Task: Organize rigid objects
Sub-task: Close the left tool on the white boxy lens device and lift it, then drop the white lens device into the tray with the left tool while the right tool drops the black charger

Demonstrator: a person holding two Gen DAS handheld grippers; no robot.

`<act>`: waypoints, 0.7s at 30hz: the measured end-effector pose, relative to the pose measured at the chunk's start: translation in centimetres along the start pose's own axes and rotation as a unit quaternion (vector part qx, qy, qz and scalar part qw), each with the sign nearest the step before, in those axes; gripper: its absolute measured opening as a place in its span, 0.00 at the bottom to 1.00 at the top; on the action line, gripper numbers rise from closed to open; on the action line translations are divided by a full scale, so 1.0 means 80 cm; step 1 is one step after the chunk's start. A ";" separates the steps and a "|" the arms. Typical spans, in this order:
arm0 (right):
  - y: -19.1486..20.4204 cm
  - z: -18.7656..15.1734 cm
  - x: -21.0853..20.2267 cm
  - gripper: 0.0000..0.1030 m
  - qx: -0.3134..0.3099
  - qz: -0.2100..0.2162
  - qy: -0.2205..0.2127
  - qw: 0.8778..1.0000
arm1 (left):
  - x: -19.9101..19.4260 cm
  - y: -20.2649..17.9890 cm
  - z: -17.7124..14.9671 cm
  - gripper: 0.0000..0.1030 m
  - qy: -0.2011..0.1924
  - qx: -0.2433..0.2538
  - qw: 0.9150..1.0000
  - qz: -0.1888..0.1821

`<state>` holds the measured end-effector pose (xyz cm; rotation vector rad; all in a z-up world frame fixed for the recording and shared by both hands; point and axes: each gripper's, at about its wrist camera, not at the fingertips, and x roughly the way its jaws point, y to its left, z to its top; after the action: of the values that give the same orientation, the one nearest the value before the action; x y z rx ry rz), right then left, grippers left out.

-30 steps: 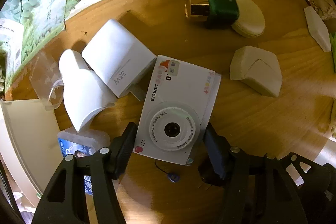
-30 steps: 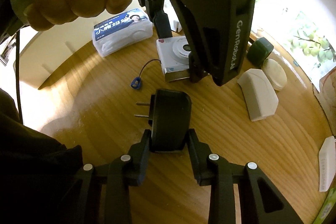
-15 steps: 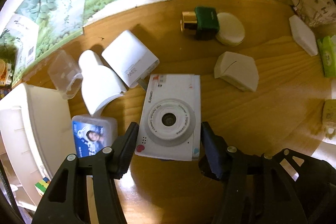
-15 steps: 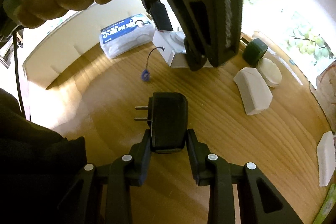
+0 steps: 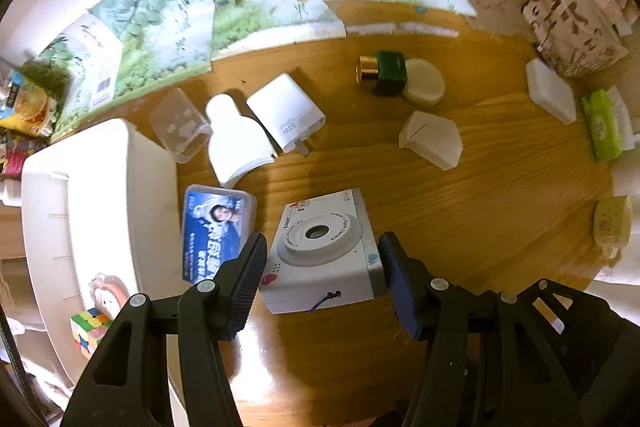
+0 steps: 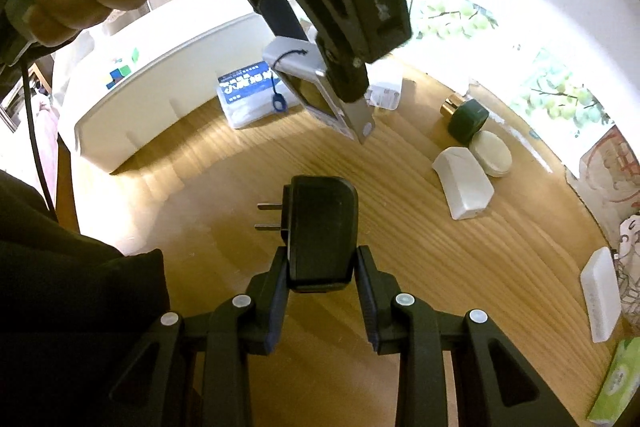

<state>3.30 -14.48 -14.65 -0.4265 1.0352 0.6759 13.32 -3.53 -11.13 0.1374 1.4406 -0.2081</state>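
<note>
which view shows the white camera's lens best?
Left wrist: the white camera faces it, lens ring and print visible, held in the left hand-held gripper. Right wrist shows only its rear screen and strap, tilted above the table.

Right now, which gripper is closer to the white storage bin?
Left. The left gripper, holding the white camera, hangs beside the white storage bin; the right gripper, gripping the black charger, sits farther back.

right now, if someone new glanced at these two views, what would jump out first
The white toy camera gripped by the left gripper, lifted clear of the wooden table with its strap dangling. Next, the black plug adapter clamped in the right gripper, prongs pointing left. Behind them, a white bin sits at the table's left edge.
</note>
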 end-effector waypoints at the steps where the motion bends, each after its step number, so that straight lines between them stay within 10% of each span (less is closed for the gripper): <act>1: 0.000 -0.001 -0.003 0.31 -0.001 -0.001 -0.002 1.000 | -0.010 0.004 -0.004 0.60 -0.007 -0.001 1.000 0.000; 21: 0.046 0.049 -0.074 0.31 -0.006 -0.014 -0.076 0.997 | -0.120 0.084 -0.041 0.60 -0.102 -0.049 0.993 0.013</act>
<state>1.24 -11.21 -7.62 -0.3934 0.8792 0.6794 10.51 4.32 -2.25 0.0527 1.2417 -0.1264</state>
